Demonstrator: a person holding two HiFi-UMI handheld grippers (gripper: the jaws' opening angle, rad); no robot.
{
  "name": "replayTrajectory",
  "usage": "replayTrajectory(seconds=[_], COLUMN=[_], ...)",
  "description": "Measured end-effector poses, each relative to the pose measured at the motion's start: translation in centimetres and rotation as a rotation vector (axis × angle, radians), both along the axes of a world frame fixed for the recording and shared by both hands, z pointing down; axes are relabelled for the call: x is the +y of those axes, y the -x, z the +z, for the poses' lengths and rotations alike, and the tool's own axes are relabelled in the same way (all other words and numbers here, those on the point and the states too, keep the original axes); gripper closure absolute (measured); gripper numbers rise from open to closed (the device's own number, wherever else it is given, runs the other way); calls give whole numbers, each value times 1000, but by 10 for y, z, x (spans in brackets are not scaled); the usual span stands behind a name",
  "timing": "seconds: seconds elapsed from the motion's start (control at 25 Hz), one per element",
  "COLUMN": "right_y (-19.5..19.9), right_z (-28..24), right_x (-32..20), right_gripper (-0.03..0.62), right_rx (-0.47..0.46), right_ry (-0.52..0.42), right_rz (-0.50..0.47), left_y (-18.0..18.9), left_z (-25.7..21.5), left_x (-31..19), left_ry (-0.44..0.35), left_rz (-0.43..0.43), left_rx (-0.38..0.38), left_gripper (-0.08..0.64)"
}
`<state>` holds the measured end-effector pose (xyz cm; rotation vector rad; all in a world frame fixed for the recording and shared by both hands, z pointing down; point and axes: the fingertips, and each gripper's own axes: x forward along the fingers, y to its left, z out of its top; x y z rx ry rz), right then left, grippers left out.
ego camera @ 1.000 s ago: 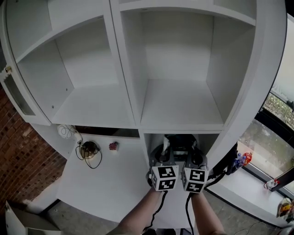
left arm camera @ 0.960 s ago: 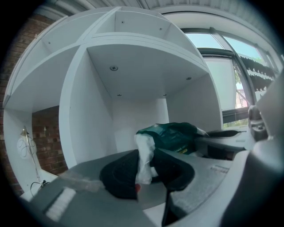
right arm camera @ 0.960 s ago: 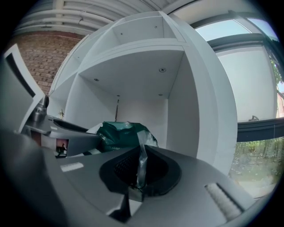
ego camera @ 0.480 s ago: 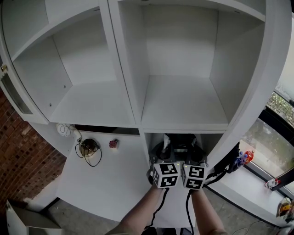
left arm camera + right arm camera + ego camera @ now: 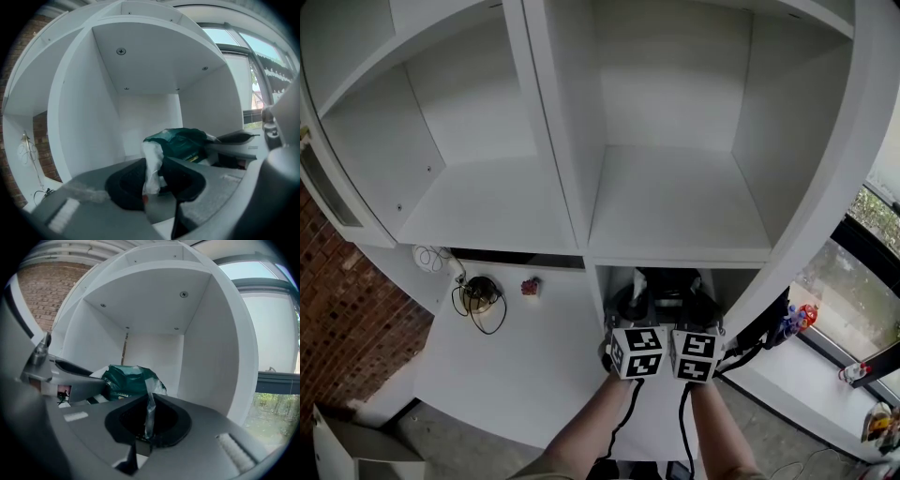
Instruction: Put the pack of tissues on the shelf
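Observation:
The pack of tissues (image 5: 183, 142) is dark green with white crinkled wrapper ends, and it hangs between my two grippers at the mouth of a low white shelf compartment (image 5: 140, 75). My left gripper (image 5: 152, 177) is shut on the pack's white end flap. My right gripper (image 5: 149, 422) is shut on the thin flap at the other end of the pack (image 5: 127, 379). In the head view both grippers sit side by side, left (image 5: 633, 302) and right (image 5: 697, 302), just under the shelf board (image 5: 675, 255). There the pack is mostly hidden in shadow.
Above the board is a wide white compartment (image 5: 680, 202), and another (image 5: 478, 211) lies to its left. A coil of cables (image 5: 478, 298) and a small red thing (image 5: 530, 286) lie on the white counter (image 5: 525, 366). A windowsill with small toys (image 5: 797, 323) is at the right, brick wall (image 5: 347, 328) at the left.
Both grippers keep still with the pack held between them. Only the head view has tilted a little, so the shelves sit slightly lower in the picture.

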<state>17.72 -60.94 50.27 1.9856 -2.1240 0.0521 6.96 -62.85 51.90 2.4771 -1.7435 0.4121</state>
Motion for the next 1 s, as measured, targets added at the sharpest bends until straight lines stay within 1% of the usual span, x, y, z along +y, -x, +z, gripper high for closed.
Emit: replayTrajectory(seconds=[0.24, 0.44, 0.52, 0.6, 0.64, 0.84, 0.88, 1.0], right_y=[0, 0, 1, 3, 4, 5, 5, 8], right_z=[-1, -4, -5, -5, -5, -6, -7, -9], right_x=[0, 2, 2, 3, 3, 3, 4, 5], right_gripper=[574, 561, 541, 511, 498, 471, 458, 388], right_rx=[-26, -68, -78, -85, -86, -96, -108, -138], right_ry=[-14, -38, -48, -57, -59, -72, -80, -101], right_rz=[0, -2, -3, -7, -8, -12, -14, -30], left_y=[1, -1, -3, -6, -7, -8, -9, -8], left_z=[0, 0, 0, 0, 0, 0, 0, 1], left_x=[0, 2, 3, 4, 4, 6, 6, 7], left_ry=[3, 8, 4, 4, 4, -1, -2, 2], left_rz=[-2, 6, 11, 21, 26, 38, 40, 40], left_rx=[12, 9, 4, 0, -2, 1, 1, 3], left_gripper=[429, 390, 358, 292, 279, 268, 262, 261])
